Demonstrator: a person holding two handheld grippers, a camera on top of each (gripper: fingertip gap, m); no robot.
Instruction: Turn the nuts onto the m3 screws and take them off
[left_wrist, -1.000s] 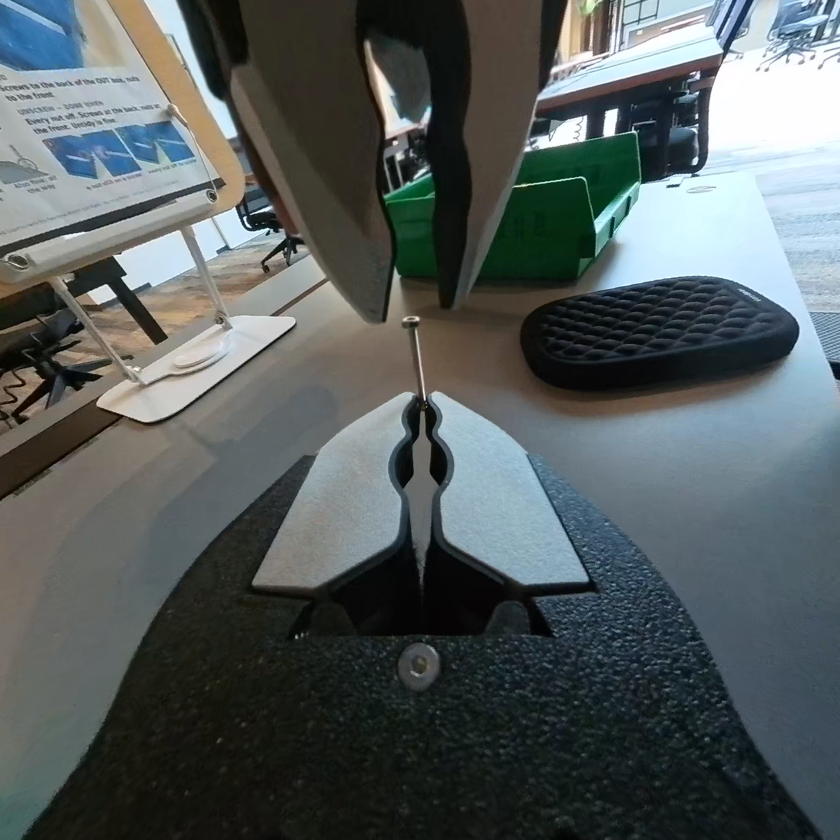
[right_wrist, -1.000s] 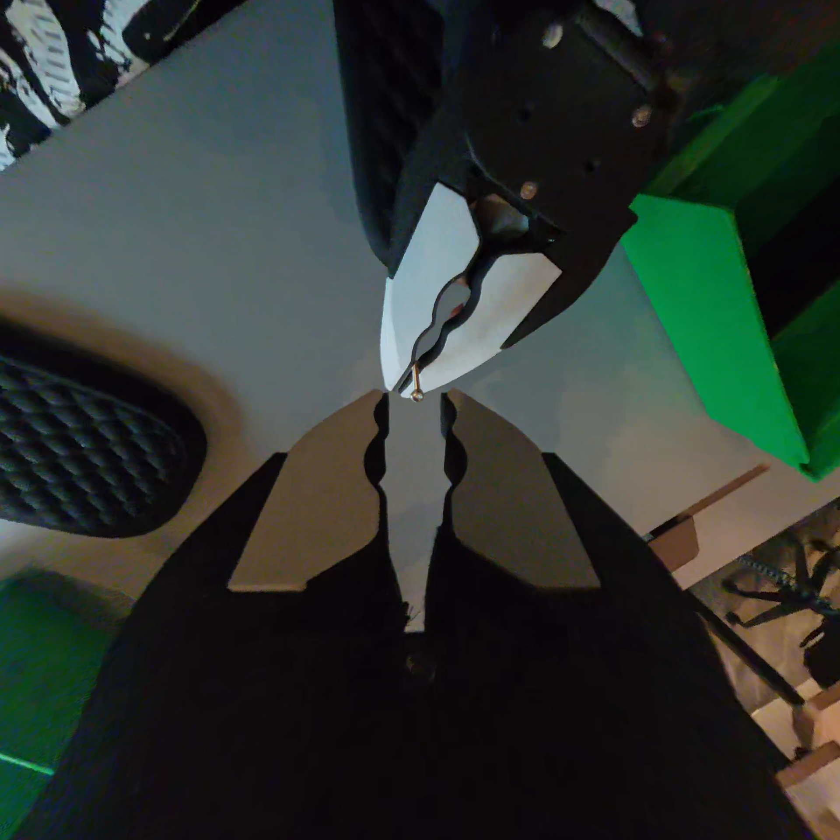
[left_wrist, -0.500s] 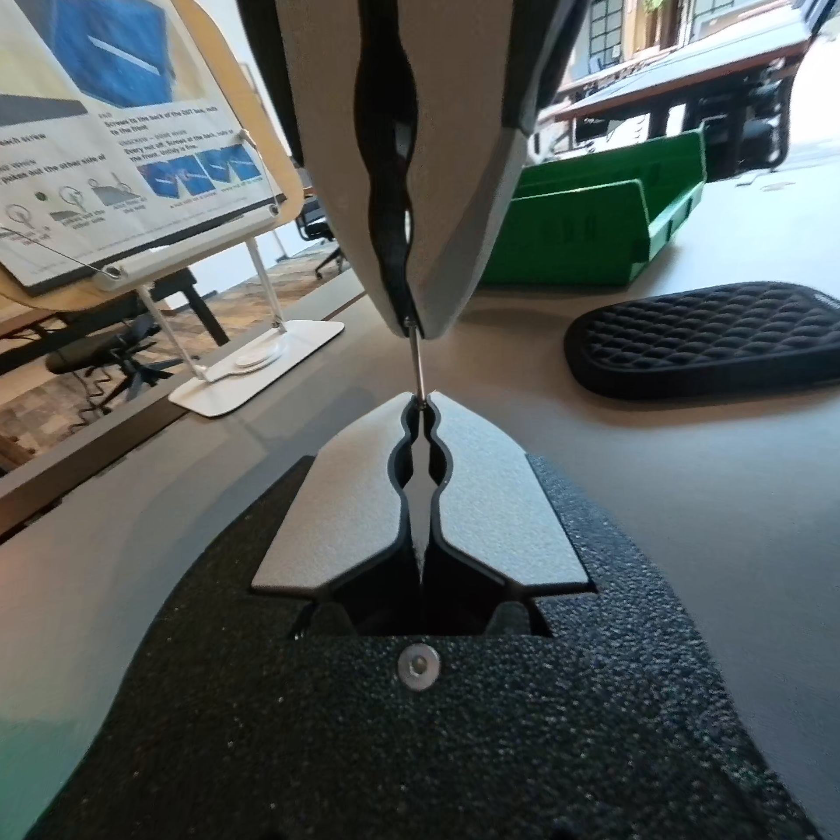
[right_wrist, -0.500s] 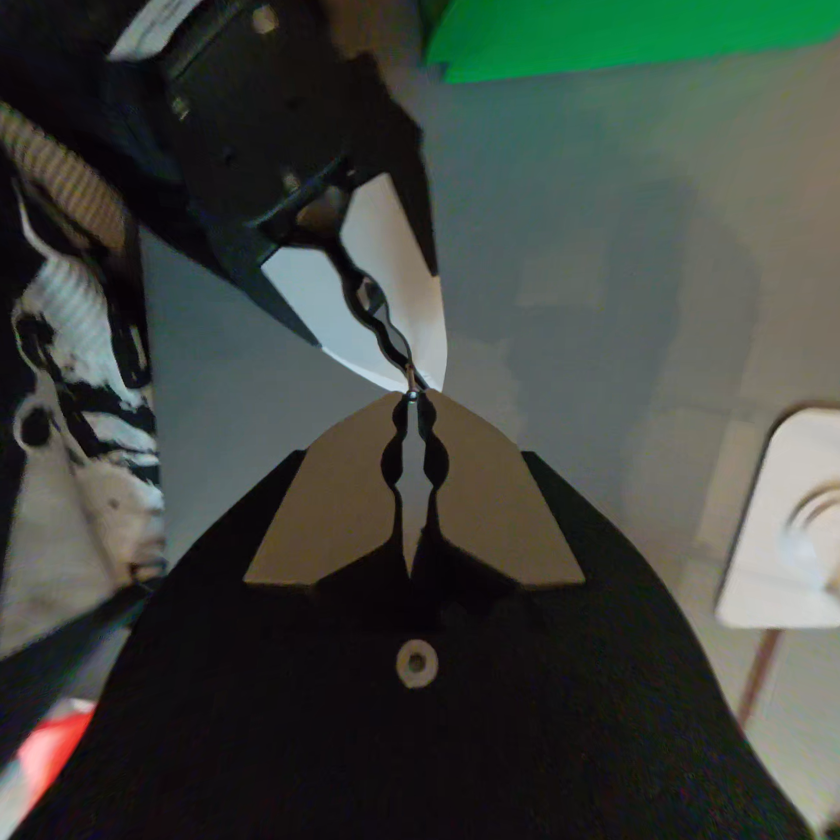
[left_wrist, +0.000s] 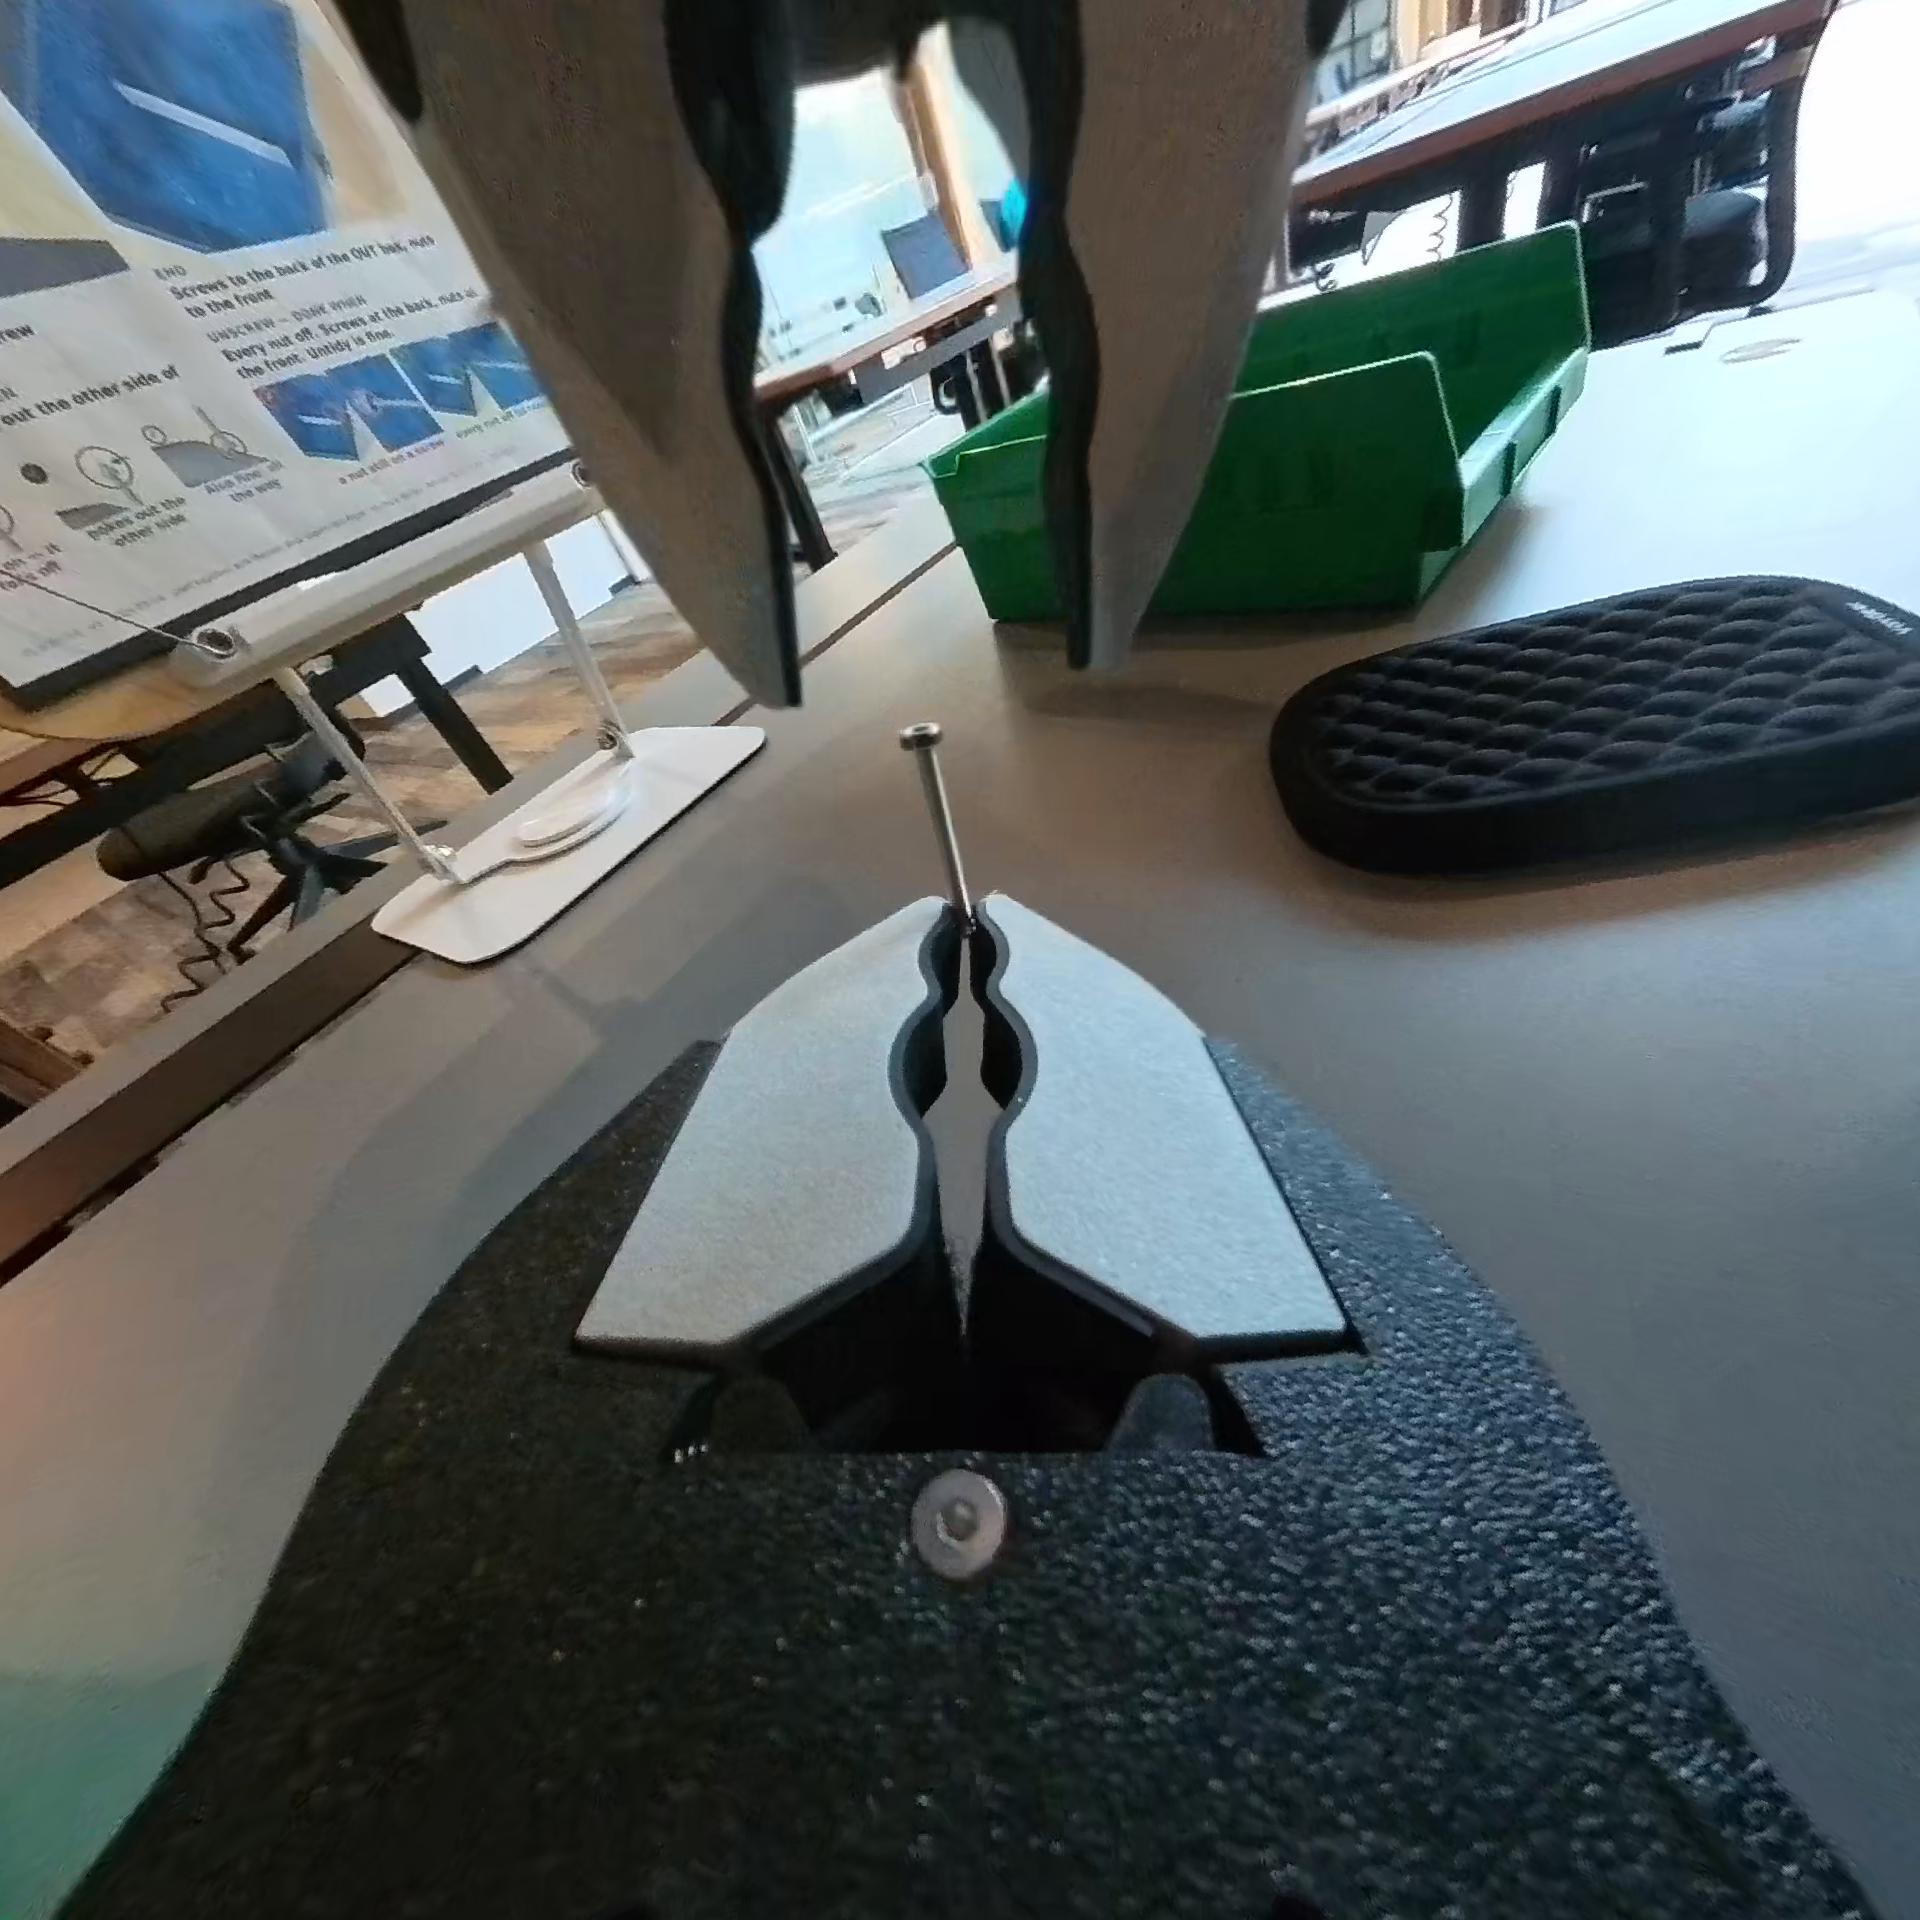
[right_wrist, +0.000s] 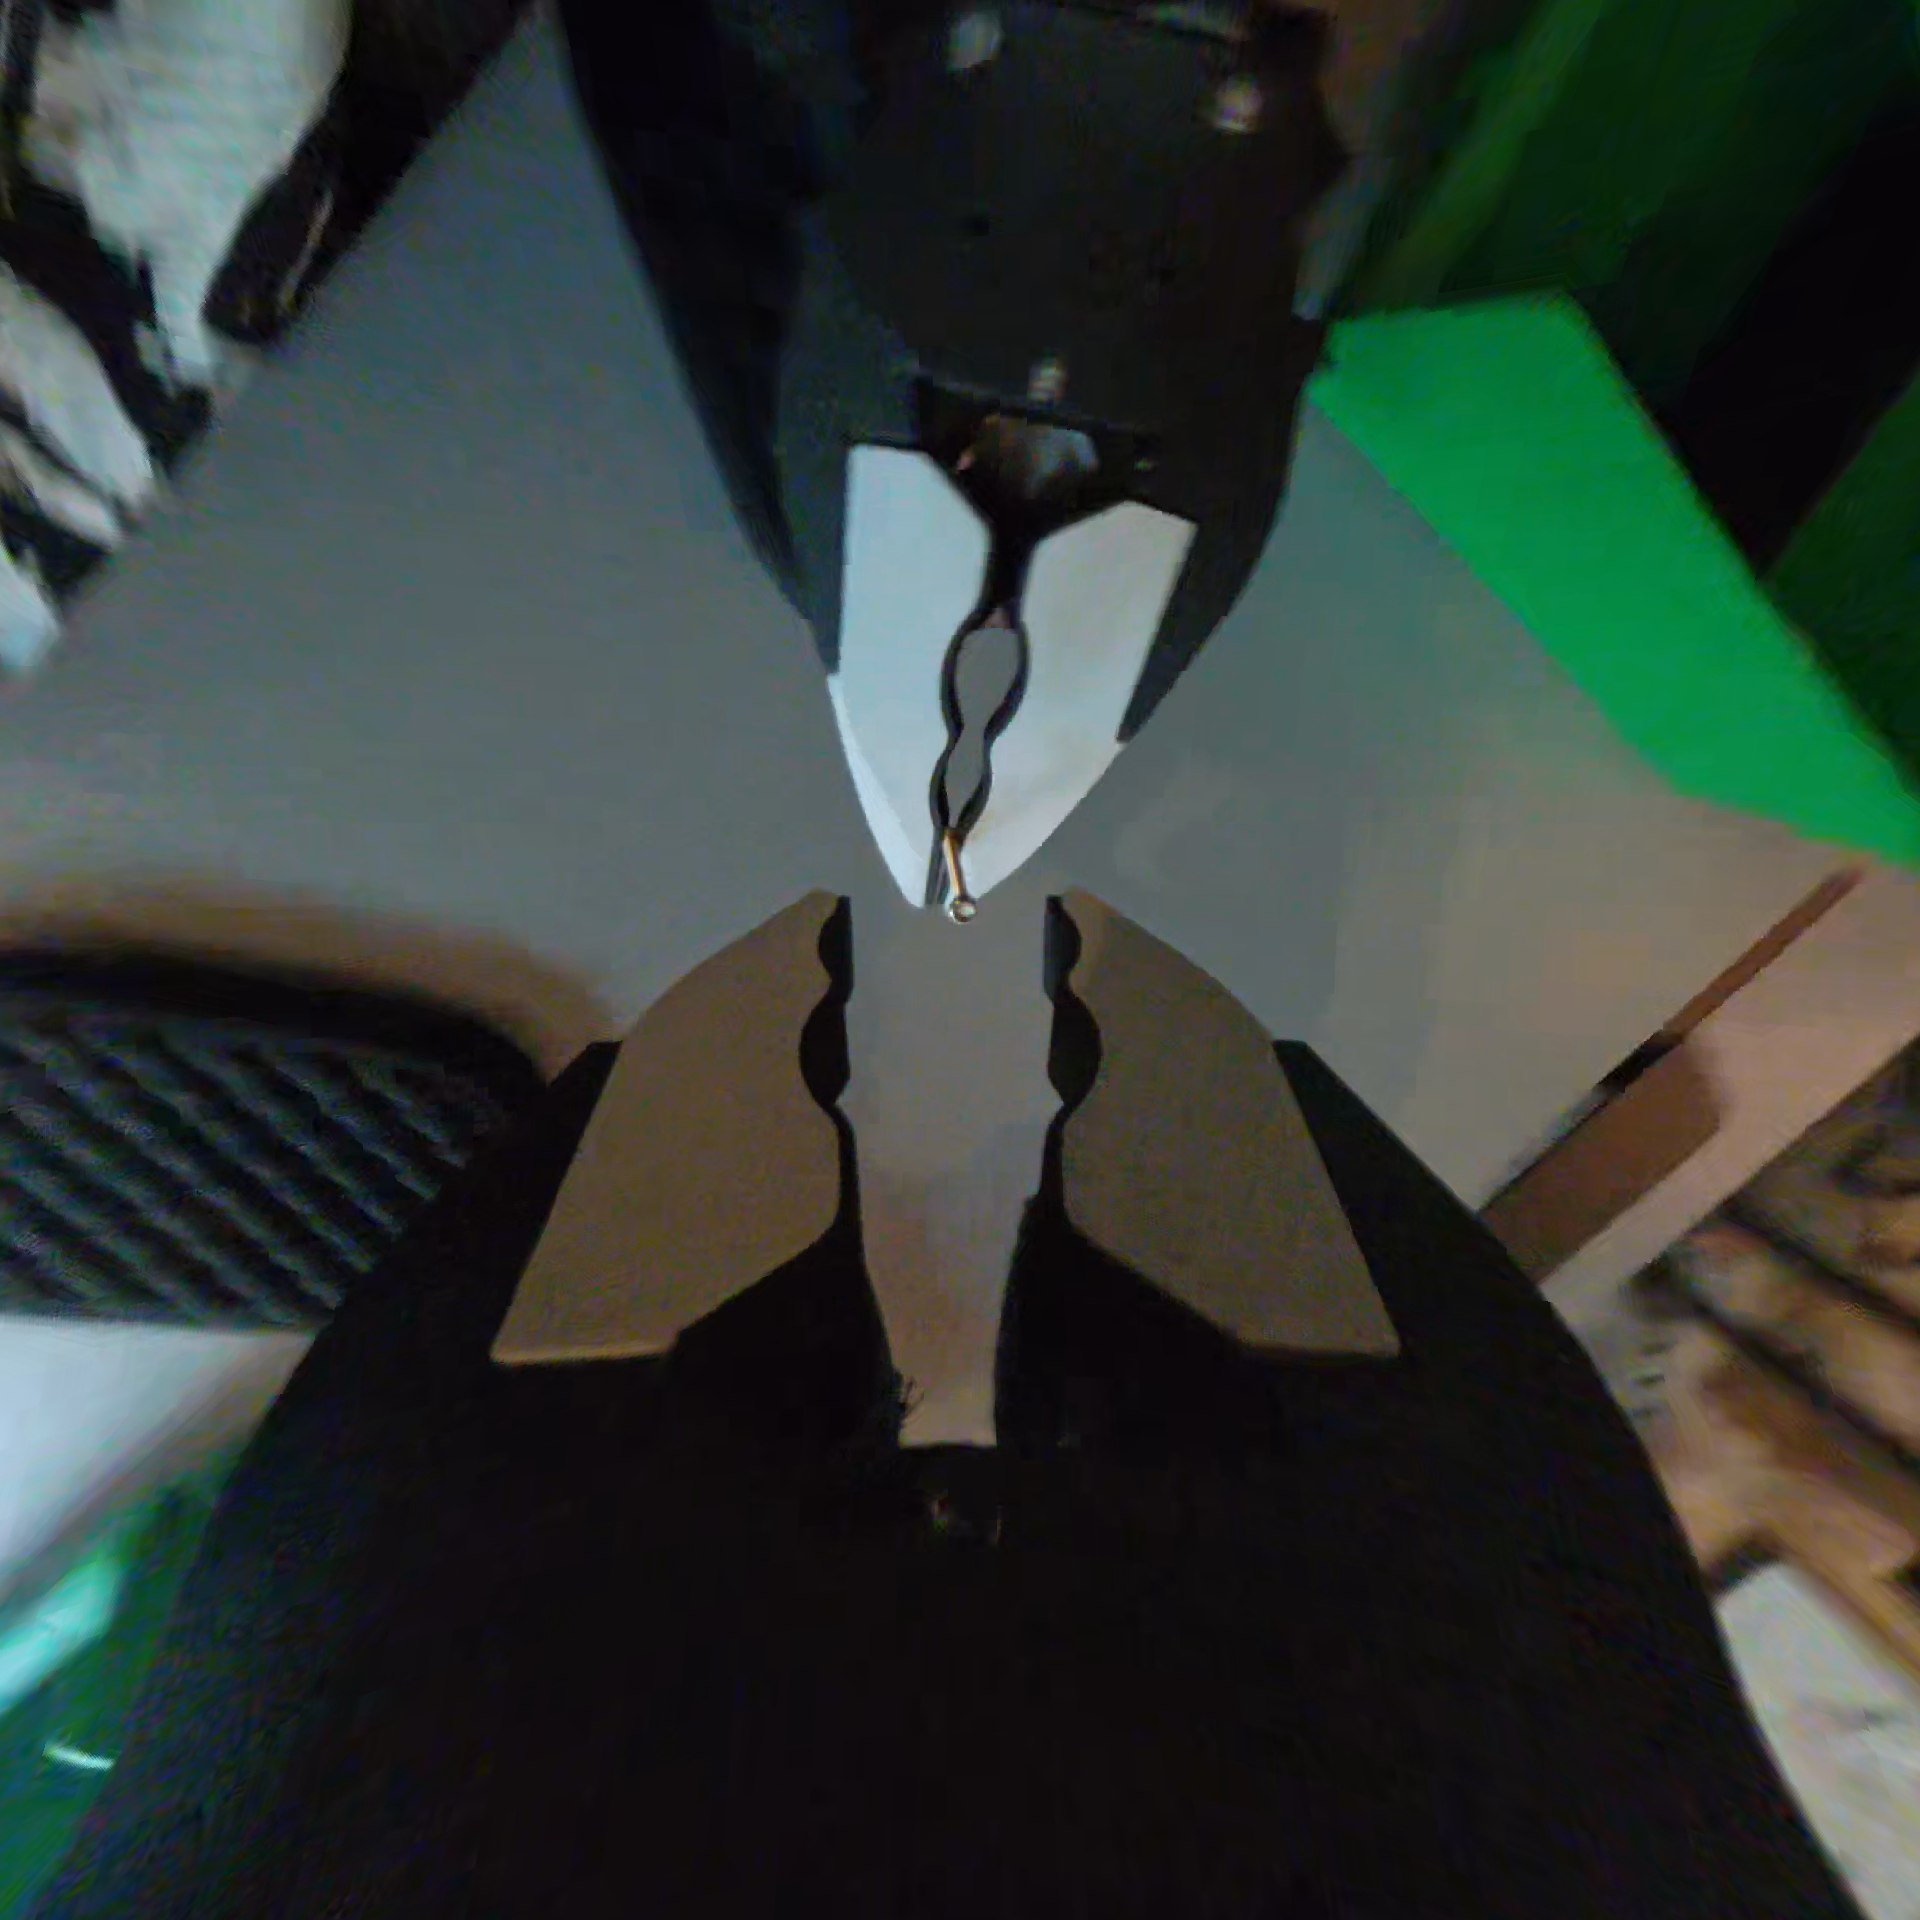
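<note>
My left gripper (left_wrist: 968, 916) is shut on the lower end of a thin metal screw (left_wrist: 943, 821). The screw stands up from the fingertips, head uppermost, above the grey table (left_wrist: 1507, 1122). My right gripper (left_wrist: 935, 665) hangs open just above the screw head, one finger on each side, touching nothing. In the right wrist view my right gripper (right_wrist: 948, 906) is open and empty. The left gripper (right_wrist: 954, 831) points at it there, with the screw (right_wrist: 954, 881) sticking out from its shut tips. I see no nut.
A green bin (left_wrist: 1351, 488) stands at the back, and it also shows in the right wrist view (right_wrist: 1610, 582). A black padded rest (left_wrist: 1610, 717) lies at the right. An instruction board (left_wrist: 208, 364) on a white stand (left_wrist: 582, 831) is at the left. The left gripper's tips are roughly 5 cm from the right gripper's. Left tips and right tips are each some 20 cm from the black padded rest (left_wrist: 1610, 717). The right camera catches it too, in the right wrist view (right_wrist: 223, 1110).
Half a second ago the right gripper's fingers were closed on the screw's head. They have since opened wide and drawn back. The left gripper has kept its hold on the screw.
</note>
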